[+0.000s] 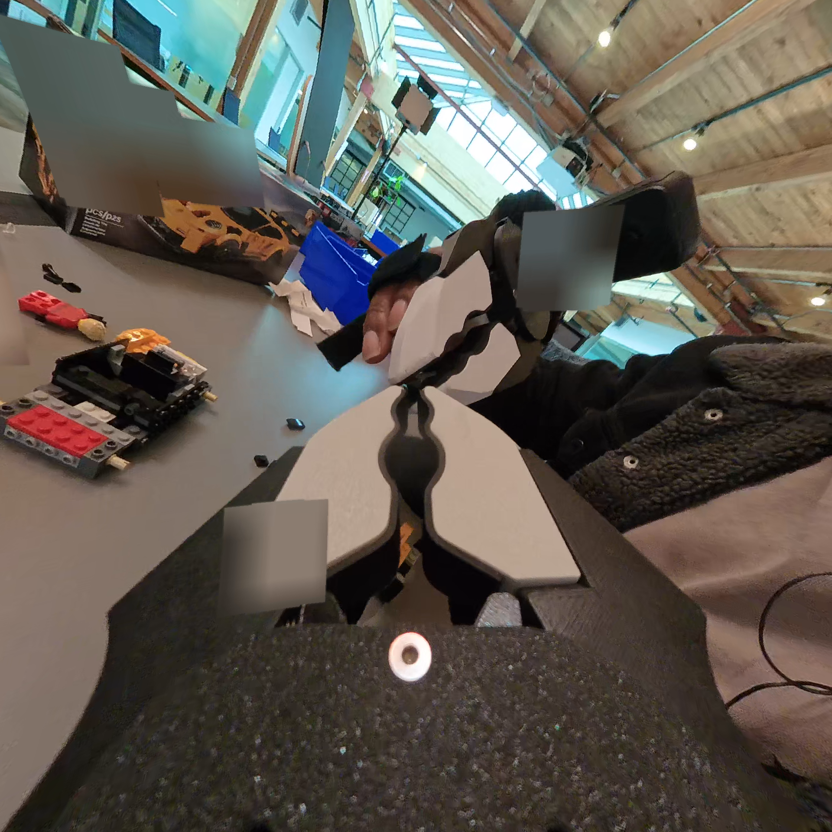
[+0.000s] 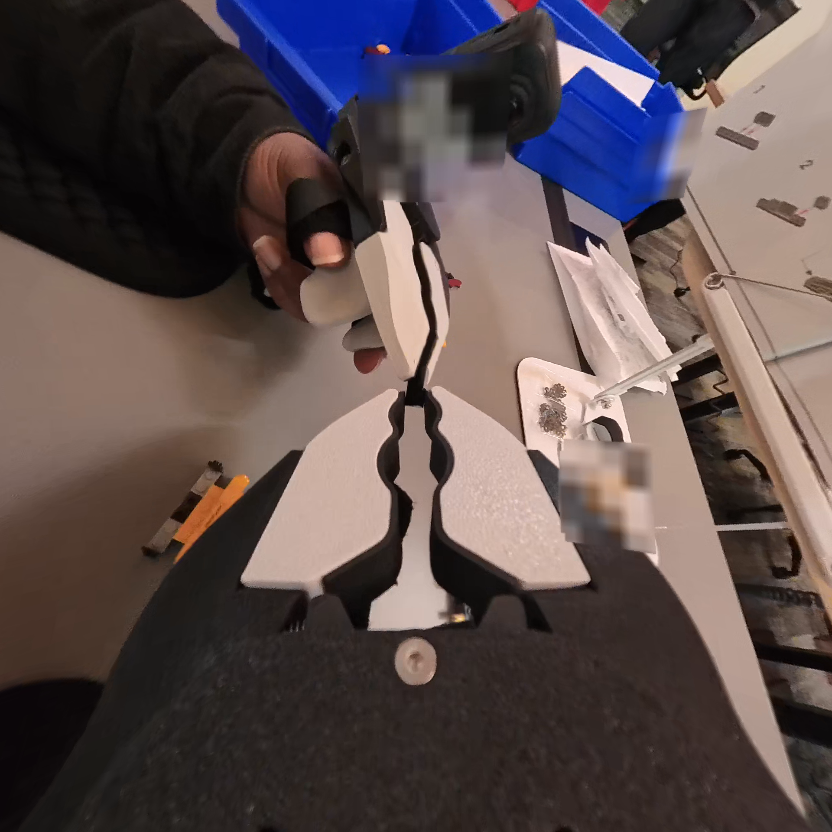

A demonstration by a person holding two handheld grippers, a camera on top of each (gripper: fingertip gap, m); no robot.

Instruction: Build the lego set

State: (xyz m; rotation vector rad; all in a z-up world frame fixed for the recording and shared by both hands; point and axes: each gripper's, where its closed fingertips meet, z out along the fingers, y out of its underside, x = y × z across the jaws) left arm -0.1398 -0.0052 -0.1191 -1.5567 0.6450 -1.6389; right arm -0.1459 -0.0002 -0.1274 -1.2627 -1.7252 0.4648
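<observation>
My left gripper [image 1: 410,392] and right gripper [image 2: 415,397] meet tip to tip above the grey table [image 1: 252,382]. A small black Lego piece [image 2: 414,399] sits pinched between the right fingertips, and the shut left gripper [image 2: 418,382] comes down onto it from above. In the left wrist view the right gripper [image 1: 407,382] comes in from the upper right, and the black piece [image 1: 410,391] is a speck where the tips meet. A part-built car chassis [image 1: 103,405] of black, grey and red bricks lies on the table to the left.
A red figure-like piece [image 1: 58,310], an orange part [image 1: 142,337] and loose black bits [image 1: 295,423] lie near the chassis. The set's box [image 1: 202,234], blue bins [image 2: 585,135], papers [image 2: 608,310], a white parts tray [image 2: 553,409] and orange-grey strips [image 2: 202,508] ring the area. Only a small space, under 4 cm, lies between the two pairs of fingers.
</observation>
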